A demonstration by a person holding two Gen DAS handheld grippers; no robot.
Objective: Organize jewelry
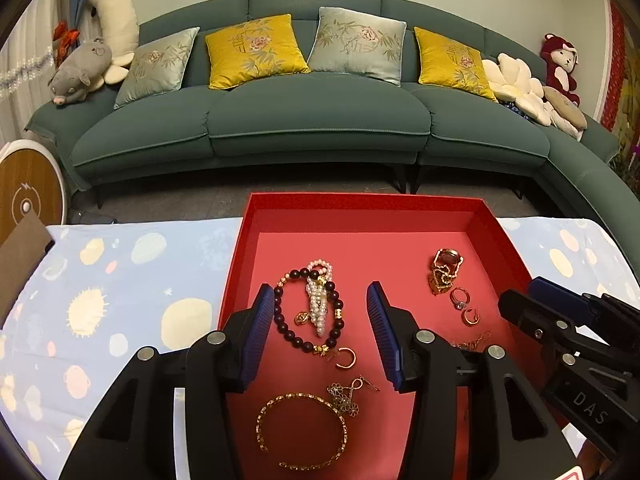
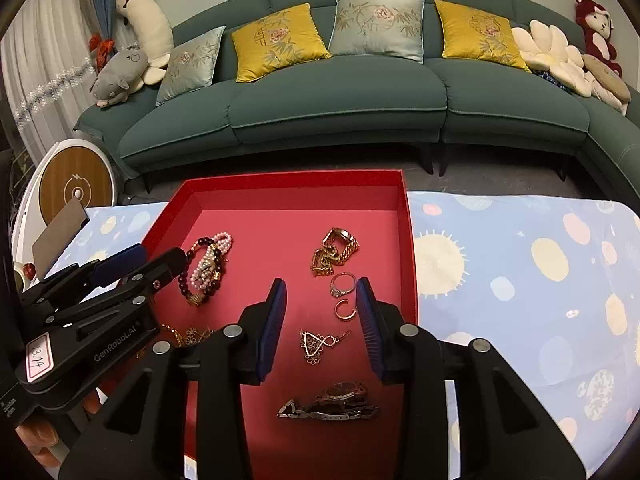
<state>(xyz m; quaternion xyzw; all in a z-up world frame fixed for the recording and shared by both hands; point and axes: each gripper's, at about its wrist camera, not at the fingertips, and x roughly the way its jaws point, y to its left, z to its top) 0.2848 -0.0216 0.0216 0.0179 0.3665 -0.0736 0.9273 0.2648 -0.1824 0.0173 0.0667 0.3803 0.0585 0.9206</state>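
Note:
A red tray (image 1: 360,210) (image 2: 408,248) holds loose jewelry. In the left wrist view my left gripper (image 1: 322,300) is open above a dark bead bracelet (image 1: 280,318) tangled with a pearl strand (image 1: 318,310); a gold chain bracelet (image 1: 300,432), a flower earring (image 1: 346,396) and a gold hoop (image 1: 347,358) lie nearer. In the right wrist view my right gripper (image 2: 322,292) is open over a stone ring (image 2: 342,284), a hoop earring (image 2: 345,309) and a filigree earring (image 2: 316,346). A gold watch (image 2: 336,250) lies farther, a dark watch (image 2: 336,400) nearer.
The tray sits on a table with a light blue patterned cloth (image 1: 120,280) (image 2: 520,280). Behind it stands a green sofa (image 1: 312,120) with cushions and plush toys. A round white and wood device (image 1: 28,200) stands at the left.

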